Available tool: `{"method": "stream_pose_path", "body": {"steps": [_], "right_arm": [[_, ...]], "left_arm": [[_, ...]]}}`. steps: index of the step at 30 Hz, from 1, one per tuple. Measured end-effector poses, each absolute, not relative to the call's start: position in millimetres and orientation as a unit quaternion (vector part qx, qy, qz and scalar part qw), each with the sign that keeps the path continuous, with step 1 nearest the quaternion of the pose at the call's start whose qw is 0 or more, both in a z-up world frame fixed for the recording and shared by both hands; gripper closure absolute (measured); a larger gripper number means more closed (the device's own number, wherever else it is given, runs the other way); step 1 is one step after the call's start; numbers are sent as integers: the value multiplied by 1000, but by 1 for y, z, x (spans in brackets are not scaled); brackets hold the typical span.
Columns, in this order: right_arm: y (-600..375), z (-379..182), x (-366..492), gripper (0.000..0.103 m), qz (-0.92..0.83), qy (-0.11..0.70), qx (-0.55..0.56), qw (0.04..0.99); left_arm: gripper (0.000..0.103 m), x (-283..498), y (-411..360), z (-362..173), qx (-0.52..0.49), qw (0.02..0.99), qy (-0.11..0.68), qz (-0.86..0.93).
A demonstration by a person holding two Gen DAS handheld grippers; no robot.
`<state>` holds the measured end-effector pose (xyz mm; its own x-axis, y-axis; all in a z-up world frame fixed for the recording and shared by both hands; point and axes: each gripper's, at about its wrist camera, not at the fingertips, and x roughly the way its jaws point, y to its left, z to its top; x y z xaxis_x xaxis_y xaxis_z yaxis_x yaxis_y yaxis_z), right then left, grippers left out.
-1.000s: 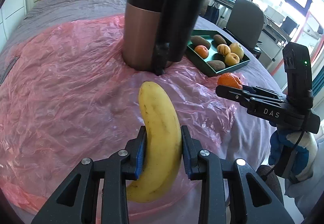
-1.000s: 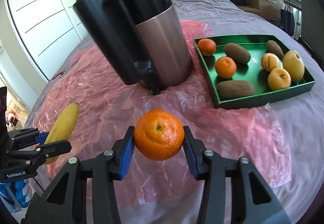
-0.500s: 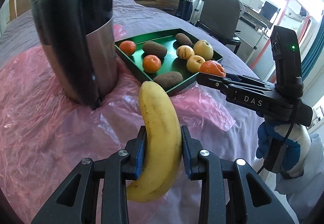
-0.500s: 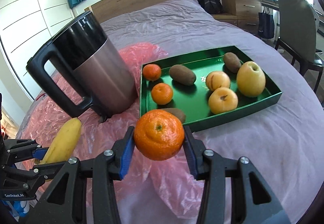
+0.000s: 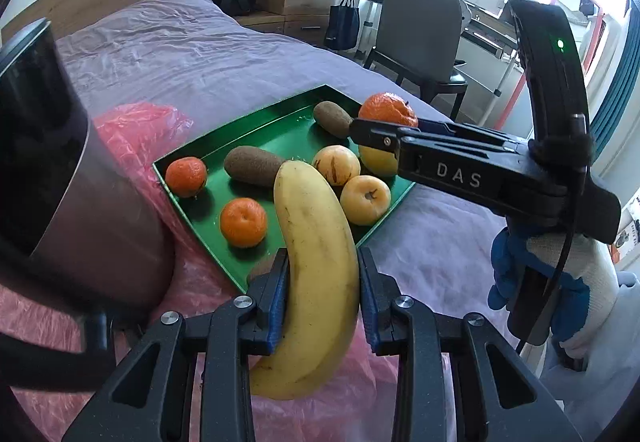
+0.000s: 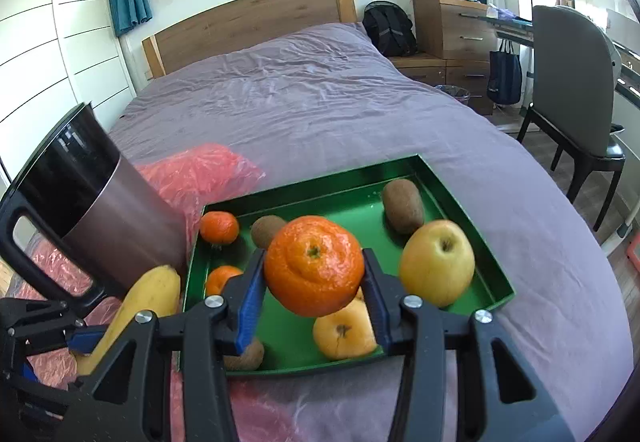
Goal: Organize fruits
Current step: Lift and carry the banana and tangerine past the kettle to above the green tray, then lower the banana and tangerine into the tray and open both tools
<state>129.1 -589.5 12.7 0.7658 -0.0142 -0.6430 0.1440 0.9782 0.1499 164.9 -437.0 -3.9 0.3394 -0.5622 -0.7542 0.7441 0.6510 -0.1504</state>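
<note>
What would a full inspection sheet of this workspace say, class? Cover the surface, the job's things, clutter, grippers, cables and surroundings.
Surface: purple bedspread, pink plastic sheet partly over it.
Job's things: green tray holding two small oranges, kiwis, a yellow apple and other yellow fruit; banana and large orange held above it.
Clutter: kettle standing on the sheet beside the tray.
Grippers: left gripper shut on banana; right gripper shut on large orange.
Cables: black cable down the right gripper's handle.
Surroundings: headboard, chair, dresser with printer, backpack, bookshelf.
</note>
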Motion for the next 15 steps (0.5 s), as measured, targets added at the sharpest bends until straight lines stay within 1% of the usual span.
{"method": "stream_pose_path", "body": {"steps": [5,15], "right_arm": [[-607,9,164,73,-60,338,87,935],[-628,-31,211,73,-86,364,76,924]], "left_arm": [[75,182,-462,-15,123,809,411,-403],[75,196,-496,-50,152,804,419,-394]]}}
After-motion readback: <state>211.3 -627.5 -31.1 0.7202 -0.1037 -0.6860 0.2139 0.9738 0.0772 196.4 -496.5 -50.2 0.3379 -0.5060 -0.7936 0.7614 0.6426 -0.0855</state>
